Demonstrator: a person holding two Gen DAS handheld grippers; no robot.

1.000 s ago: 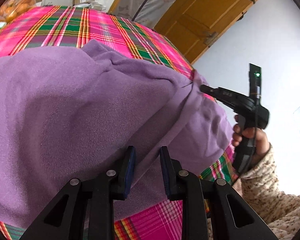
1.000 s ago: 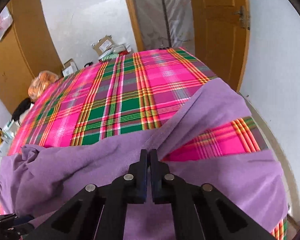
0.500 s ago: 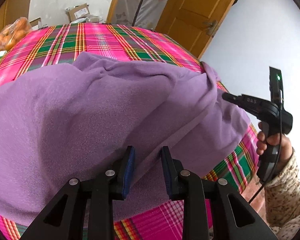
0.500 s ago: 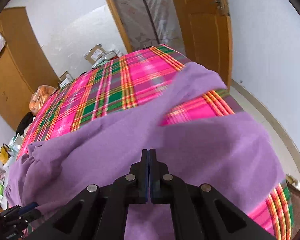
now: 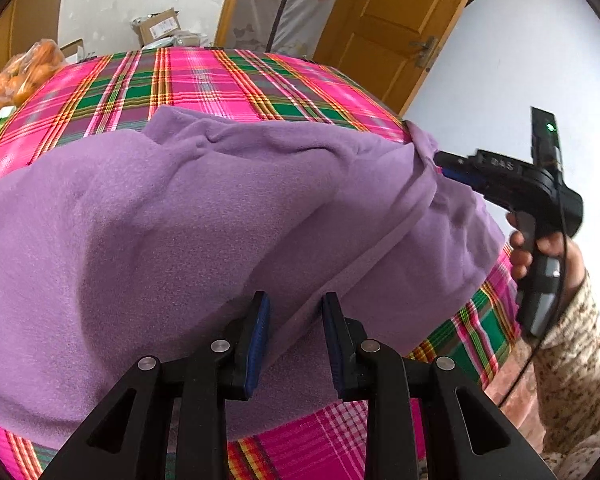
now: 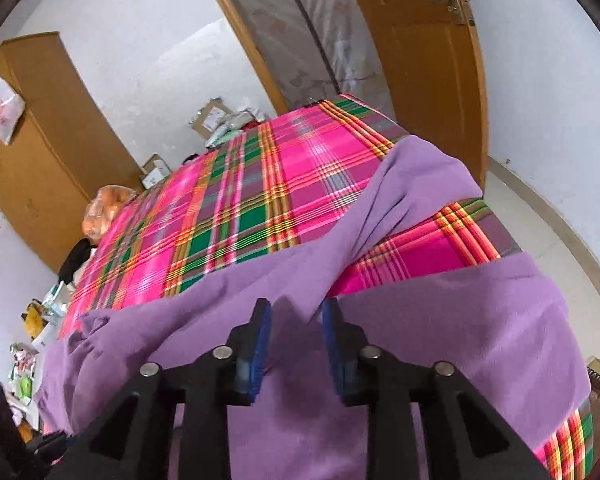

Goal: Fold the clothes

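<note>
Where tools [image 5: 294, 312] gape, purple garment [image 5: 160, 220]

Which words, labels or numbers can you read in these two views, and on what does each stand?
"DAS", roughly, on the right tongs; blurred, so uncertain.
Label on the cardboard box: too small to read.
Red print on the white bag: unreadable.
Nothing on the purple garment.

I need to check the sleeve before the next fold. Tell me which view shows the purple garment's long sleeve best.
The right wrist view: the sleeve runs diagonally over the plaid cloth, seen along its length. The left wrist view shows mostly the purple garment body, bunched, with only a gathered end near the right gripper.
</note>
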